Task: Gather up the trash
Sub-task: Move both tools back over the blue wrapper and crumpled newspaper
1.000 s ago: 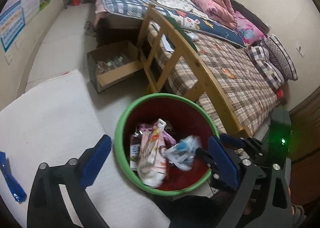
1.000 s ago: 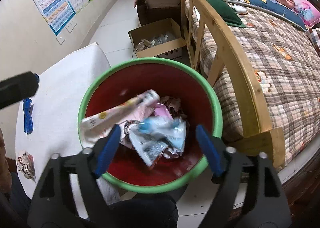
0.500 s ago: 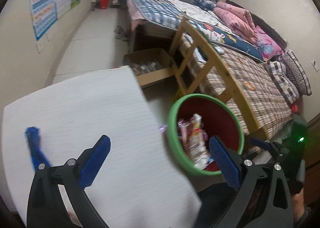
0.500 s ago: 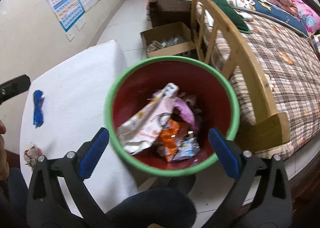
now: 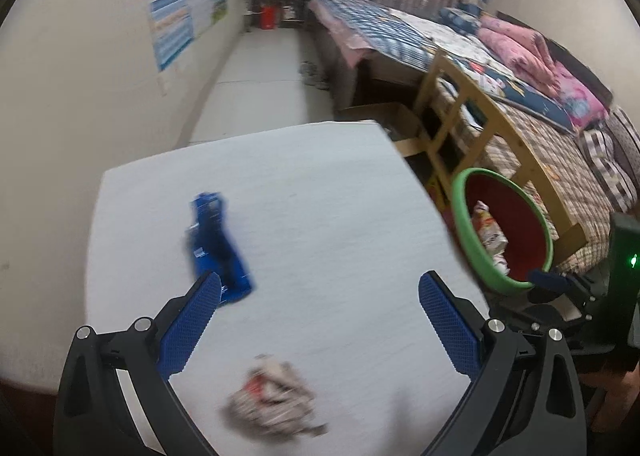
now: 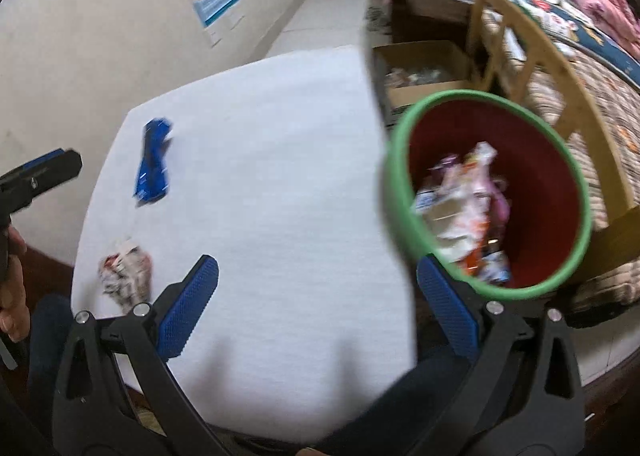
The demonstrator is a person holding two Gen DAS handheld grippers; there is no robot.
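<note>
White table (image 5: 320,216) bears blue wrapper (image 5: 218,244), crumpled paper (image 5: 276,400); both jaws wide, empty.

**Bedroom around the worktop**

A white worktop (image 5: 320,184) stands by the wall, where a chart poster (image 5: 180,4) hangs. A cardboard box (image 6: 424,72) sits on the floor beside a wooden bed frame (image 5: 480,124) with a plaid quilt (image 6: 592,96).
</note>
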